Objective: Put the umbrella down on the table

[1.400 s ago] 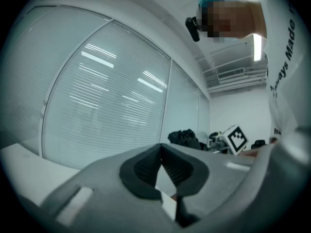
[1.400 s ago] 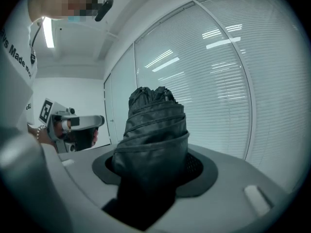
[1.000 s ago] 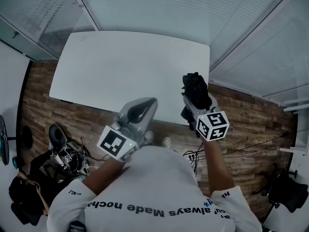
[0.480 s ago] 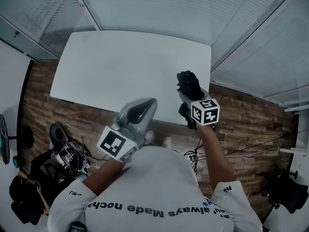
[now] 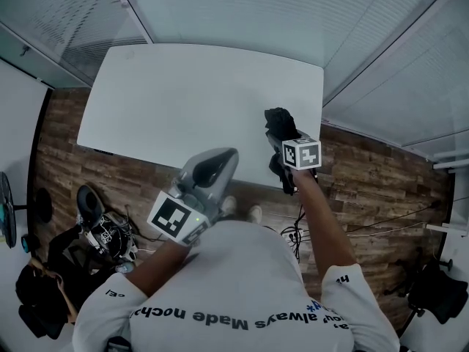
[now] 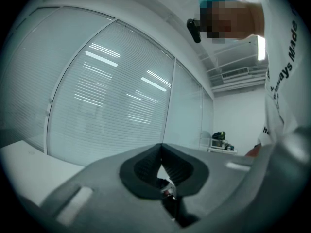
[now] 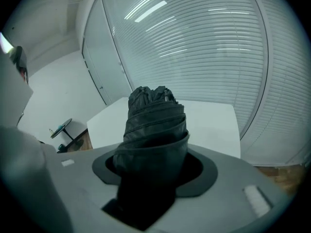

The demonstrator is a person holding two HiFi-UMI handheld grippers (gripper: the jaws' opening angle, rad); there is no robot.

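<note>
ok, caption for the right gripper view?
Jaws clamped on a folded black umbrella, white table ahead, window blinds behind.

The umbrella (image 5: pixel 281 121) is black, the table (image 5: pixel 190 101) plain white, the floor (image 5: pixel 366 174) brown wood-grain planks.

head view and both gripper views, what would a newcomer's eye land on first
The folded black umbrella stands out most, clamped in the right claw over the near right corner of the white table. Next comes the left claw, shut with nothing in it, held by the table's front edge.
</note>
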